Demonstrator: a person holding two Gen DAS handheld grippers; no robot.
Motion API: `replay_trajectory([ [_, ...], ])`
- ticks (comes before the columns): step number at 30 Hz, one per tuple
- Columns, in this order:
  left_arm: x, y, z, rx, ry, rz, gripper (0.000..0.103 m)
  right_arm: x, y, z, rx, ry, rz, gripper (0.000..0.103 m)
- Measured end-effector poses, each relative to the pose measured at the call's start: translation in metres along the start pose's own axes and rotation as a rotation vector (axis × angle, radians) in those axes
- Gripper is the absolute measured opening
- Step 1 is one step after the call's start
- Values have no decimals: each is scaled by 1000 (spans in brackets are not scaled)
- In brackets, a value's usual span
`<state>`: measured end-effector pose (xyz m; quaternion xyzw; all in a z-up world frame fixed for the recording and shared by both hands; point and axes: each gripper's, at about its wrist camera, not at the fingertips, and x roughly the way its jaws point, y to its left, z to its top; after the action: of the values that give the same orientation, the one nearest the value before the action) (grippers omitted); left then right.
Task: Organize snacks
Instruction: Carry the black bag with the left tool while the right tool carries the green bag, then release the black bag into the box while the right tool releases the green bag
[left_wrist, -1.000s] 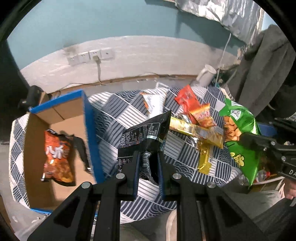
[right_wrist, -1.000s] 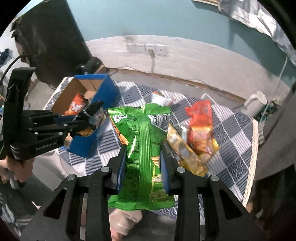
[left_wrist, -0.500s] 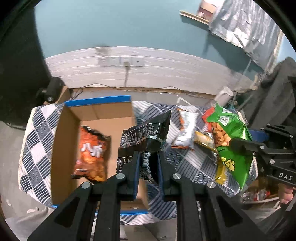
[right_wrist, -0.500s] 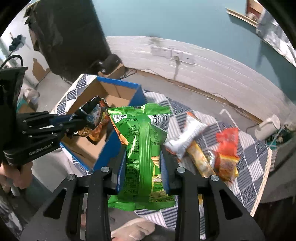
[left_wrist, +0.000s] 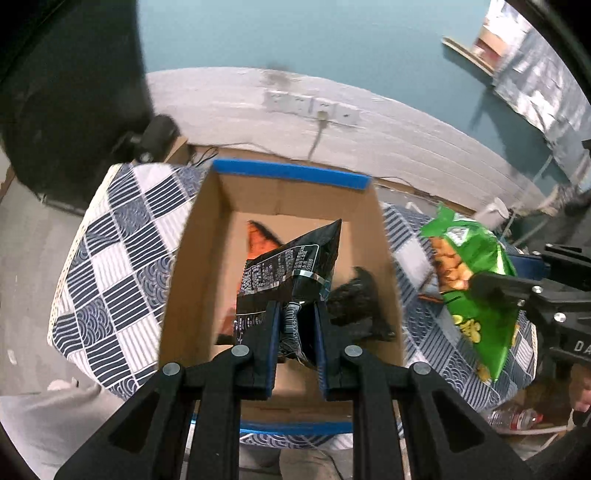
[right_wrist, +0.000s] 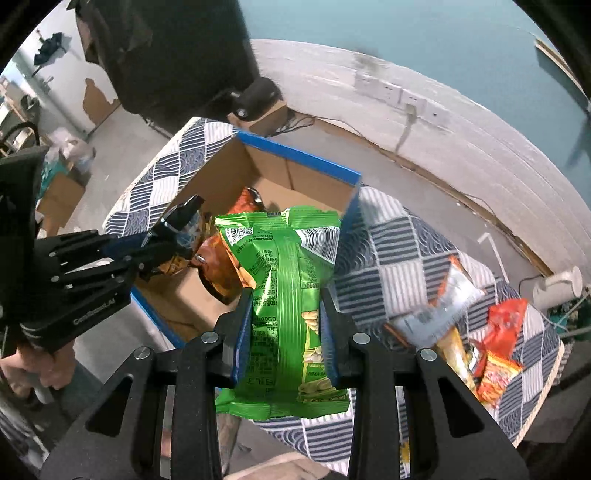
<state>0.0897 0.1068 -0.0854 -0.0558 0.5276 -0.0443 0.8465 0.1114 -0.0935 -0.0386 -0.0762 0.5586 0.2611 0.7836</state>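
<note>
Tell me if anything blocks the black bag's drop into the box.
Nothing visible does. The left gripper holds the black bag over the open box; an orange bag lies inside, with bare floor beside it.

Cardboard box (left_wrist: 192, 258) set on left part of table (left_wrist: 110, 258); orange snack bag (left_wrist: 258, 240) laid inside. Black packet (left_wrist: 288, 266) held above box. Green packet (right_wrist: 284, 280) held right of box (over its rim). Loose snacks (right_wrist: 495, 354) scattered further right.
</note>
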Motion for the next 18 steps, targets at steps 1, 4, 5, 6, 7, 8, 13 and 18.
replay_trajectory([
  [1, 3, 8, 0, -16, 4, 5, 17, 4, 3, 4, -6, 4, 0, 31],
  [4, 7, 24, -2, -50, 11, -1, 17, 18, 11, 12, -15, 25, 5, 31],
  [5, 9, 28, -2, -59, 14, -2, 17, 21, 12, 13, -17, 31, 6, 31],
  [6, 11, 32, -3, -70, 19, -2, 17, 24, 14, 14, -20, 37, 7, 31],
  [7, 14, 36, -4, -79, 26, -2, 17, 28, 16, 15, -21, 44, 10, 31],
  [8, 16, 39, -4, -83, 30, -1, 17, 32, 18, 17, -22, 51, 15, 31],
  [13, 25, 46, -6, -105, 53, -12, 17, 42, 19, 22, -14, 70, 18, 31],
  [18, 27, 49, -6, -121, 44, -22, 40, 46, 16, 27, 28, 70, 46, 33],
])
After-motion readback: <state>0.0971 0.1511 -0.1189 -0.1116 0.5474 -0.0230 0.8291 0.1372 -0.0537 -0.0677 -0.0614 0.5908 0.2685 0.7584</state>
